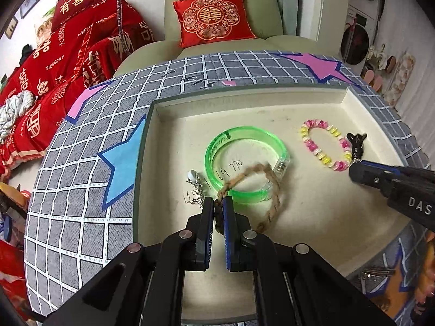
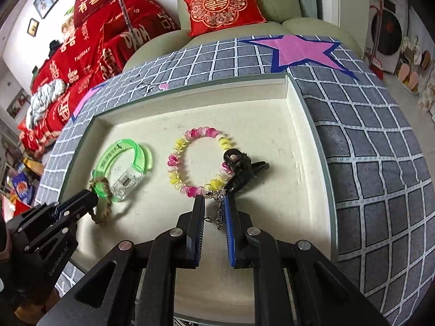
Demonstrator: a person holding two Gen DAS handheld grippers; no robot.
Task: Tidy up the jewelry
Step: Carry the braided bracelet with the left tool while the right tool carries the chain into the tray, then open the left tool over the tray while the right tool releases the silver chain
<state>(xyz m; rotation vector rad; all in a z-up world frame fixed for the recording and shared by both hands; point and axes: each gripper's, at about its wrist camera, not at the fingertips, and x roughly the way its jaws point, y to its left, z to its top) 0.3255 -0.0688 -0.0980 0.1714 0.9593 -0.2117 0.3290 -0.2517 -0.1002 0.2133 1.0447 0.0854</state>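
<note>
A cream tray (image 1: 168, 146) holds the jewelry. My left gripper (image 1: 218, 203) is shut on a brown braided rope bracelet (image 1: 273, 190) whose loop lies over the green translucent bangle (image 1: 239, 141). A silver chain with a white pendant (image 1: 194, 187) lies just left of the fingers. A pink-and-yellow bead bracelet (image 2: 176, 146) lies mid-tray with a black hair clip (image 2: 239, 168) against its right side. My right gripper (image 2: 214, 201) stands just in front of the beads, jaws a little apart, with a silver chain (image 2: 218, 212) hanging between the fingertips; whether it is pinched is unclear.
The tray sits on a grey grid-pattern cloth (image 1: 81, 203) with a blue star (image 1: 122, 163) and pink stars (image 2: 299, 49). A green armchair with a red cushion (image 1: 212, 19) stands behind. Red bedding (image 1: 54, 68) lies at the left.
</note>
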